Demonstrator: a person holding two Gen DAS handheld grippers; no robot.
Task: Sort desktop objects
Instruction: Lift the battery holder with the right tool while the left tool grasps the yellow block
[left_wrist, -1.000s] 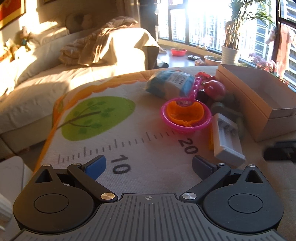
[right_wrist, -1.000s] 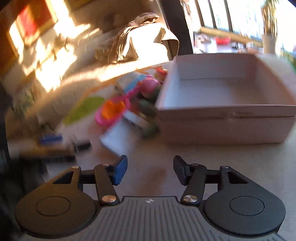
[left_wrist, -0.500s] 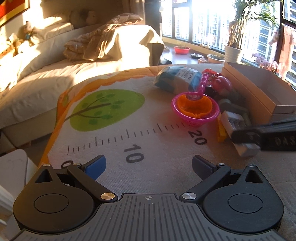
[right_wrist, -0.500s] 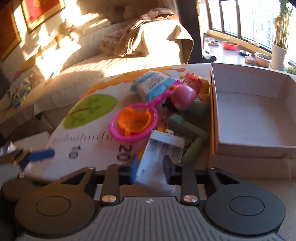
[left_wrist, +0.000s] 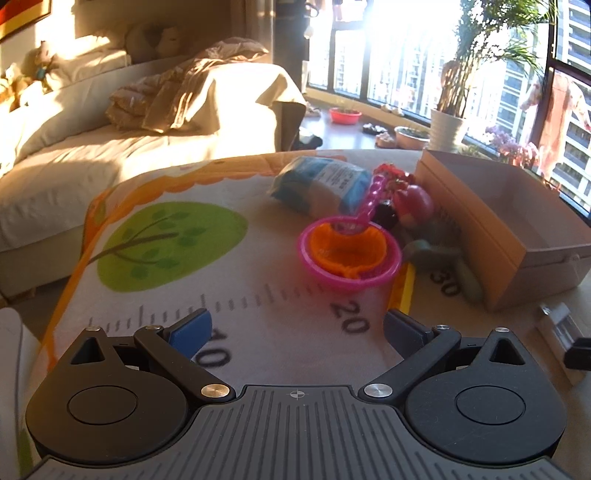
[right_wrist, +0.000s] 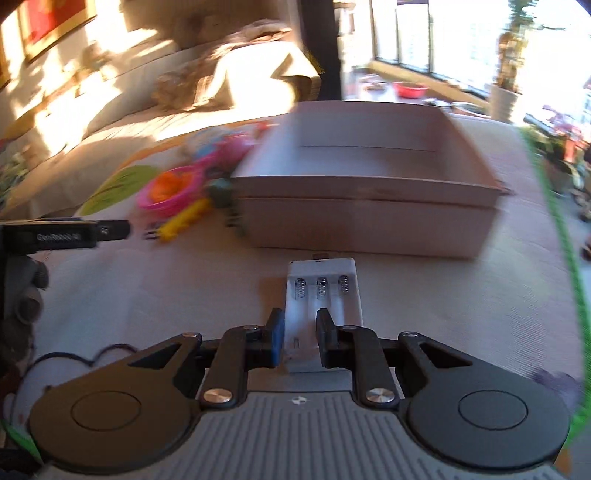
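My right gripper (right_wrist: 300, 341) is shut on a white battery holder (right_wrist: 320, 295), held in front of the near wall of an open cardboard box (right_wrist: 365, 218). The holder also shows at the right edge of the left wrist view (left_wrist: 557, 328). My left gripper (left_wrist: 297, 330) is open and empty above the mat, near the printed 10 and 20. Ahead of it sit a pink strainer with an orange cup inside (left_wrist: 349, 254), a blue packet (left_wrist: 321, 182), a pink ball toy (left_wrist: 415, 203), green pieces (left_wrist: 439, 251) and a yellow piece (left_wrist: 400, 291), all left of the box (left_wrist: 491, 221).
The objects lie on a play mat (left_wrist: 166, 236) with a green tree and ruler print. A bed (left_wrist: 92, 155) stands behind it on the left. Plant pots (left_wrist: 447, 129) stand by the window at the back right.
My right gripper has lifted the battery holder out of the toy pile and carried it right, in front of the box. My left gripper has shifted slightly and stays open.
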